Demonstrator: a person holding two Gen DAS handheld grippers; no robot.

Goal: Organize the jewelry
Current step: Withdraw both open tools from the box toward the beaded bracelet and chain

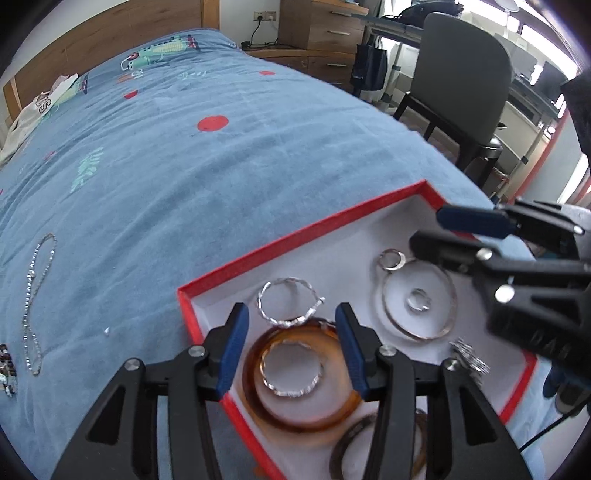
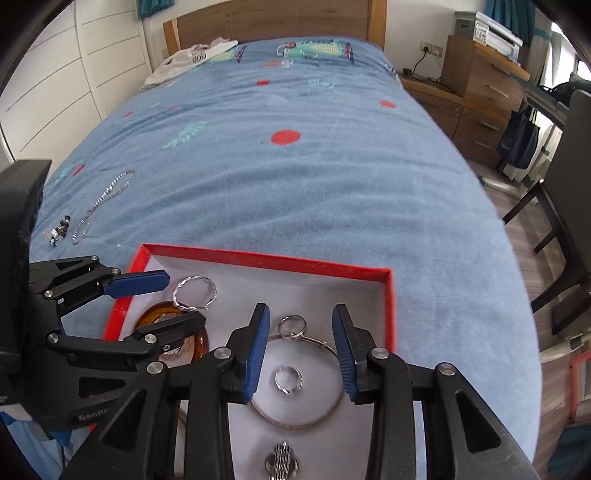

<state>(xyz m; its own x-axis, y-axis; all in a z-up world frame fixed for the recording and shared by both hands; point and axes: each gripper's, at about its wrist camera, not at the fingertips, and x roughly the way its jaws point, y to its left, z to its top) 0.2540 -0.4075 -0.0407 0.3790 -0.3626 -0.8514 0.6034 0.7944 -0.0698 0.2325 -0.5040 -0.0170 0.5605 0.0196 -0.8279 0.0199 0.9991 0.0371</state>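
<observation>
A red-rimmed tray [image 1: 295, 232] with a white lining lies on the blue bedspread; it also shows in the right wrist view [image 2: 266, 258]. In it lie an amber bangle [image 1: 295, 421], twisted silver bangles [image 1: 288, 295], a thin large hoop [image 1: 417, 332], small rings [image 1: 417, 299] [image 2: 289, 380] and a mesh piece [image 2: 282, 461]. My left gripper [image 1: 291, 347] is open and empty, just above the amber bangle. My right gripper [image 2: 301, 350] is open and empty above the hoop and ring. A silver chain [image 1: 37, 299] [image 2: 103, 199] and a beaded bracelet [image 2: 59, 229] lie on the bed, left of the tray.
The bed [image 2: 295, 166] stretches ahead to a wooden headboard [image 2: 273, 22], with clothing [image 2: 192, 55] by it. A grey chair [image 1: 465, 74] and wooden drawers [image 2: 480, 81] stand to the right of the bed. White wardrobe doors [image 2: 55, 74] stand on the left.
</observation>
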